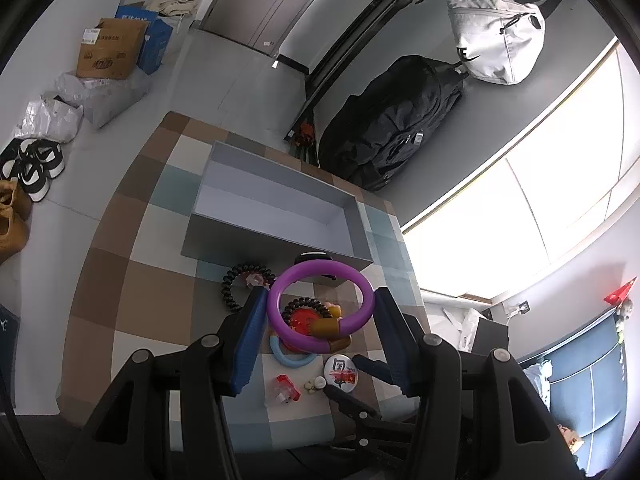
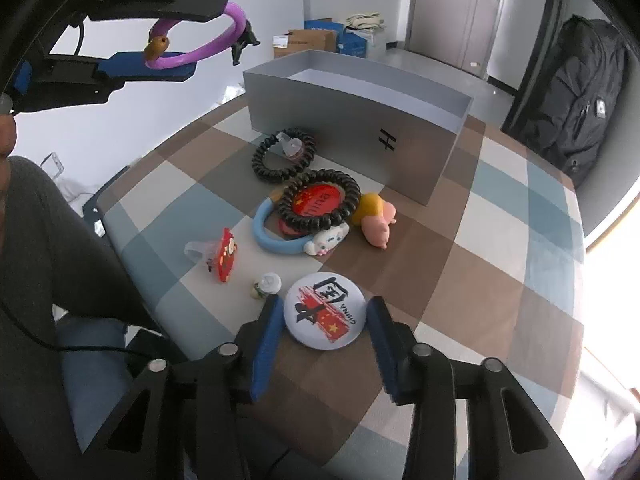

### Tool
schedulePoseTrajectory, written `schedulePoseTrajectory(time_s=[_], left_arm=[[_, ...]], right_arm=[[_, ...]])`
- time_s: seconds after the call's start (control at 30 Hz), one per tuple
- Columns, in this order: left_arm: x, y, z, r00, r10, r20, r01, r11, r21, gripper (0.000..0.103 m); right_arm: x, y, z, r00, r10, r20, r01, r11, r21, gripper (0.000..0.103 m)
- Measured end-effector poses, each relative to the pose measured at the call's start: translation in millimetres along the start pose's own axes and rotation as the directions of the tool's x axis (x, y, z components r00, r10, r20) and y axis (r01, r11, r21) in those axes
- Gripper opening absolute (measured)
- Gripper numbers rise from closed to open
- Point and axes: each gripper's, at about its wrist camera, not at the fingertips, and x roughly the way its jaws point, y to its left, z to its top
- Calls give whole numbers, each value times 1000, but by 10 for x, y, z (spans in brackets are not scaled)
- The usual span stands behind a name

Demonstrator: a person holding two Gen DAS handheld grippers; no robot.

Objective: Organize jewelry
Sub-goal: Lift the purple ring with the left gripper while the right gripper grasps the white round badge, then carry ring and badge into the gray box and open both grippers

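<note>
Landmark: the grey box (image 2: 356, 120), standing open-topped on the checked tablecloth (image 2: 480, 248).

Left gripper (image 1: 320, 308): we see its blue pads clamped on opposite sides of the purple ring (image 1: 320, 304), which we hold lifted in the air, above the pile in front of the box. A brown bead sits on the ring's near arc.

Right gripper (image 2: 324, 312): lowered over the round white badge (image 2: 324, 310), which lies flat on the cloth, well in front of the box. Its fingers (image 2: 266, 336) stand either side of the badge's rim; we cannot tell whether the pads press on it or stop just short.

Between badge and box: two black coil bracelets (image 2: 320, 200), the farther one nearly touching the box wall; a red disc (image 2: 316, 202) inside the nearer coil; a light blue ring (image 2: 276, 236) with a white figure; a pink and yellow toy (image 2: 376, 220). Left of the badge: a red clip (image 2: 226, 256) and a small white piece (image 2: 266, 284).
</note>
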Motion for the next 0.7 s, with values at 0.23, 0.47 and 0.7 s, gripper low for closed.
schedulePoseTrajectory(time_s=[0.23, 0.47, 0.7], left_arm=[[-9, -83, -52, 999, 45, 10, -45, 997, 56, 48], [-27, -230, -113, 997, 63, 38, -67, 989, 133, 48], [25, -204, -27, 997, 78, 28, -81, 991, 107, 48]], right_arm=[[-127, -159, 7, 998, 45, 34, -47, 995, 83, 42], [-292, -361, 22, 993, 67, 94, -84, 978, 192, 42], [-470, -541, 116, 979, 92, 183, -139, 954, 266, 42]])
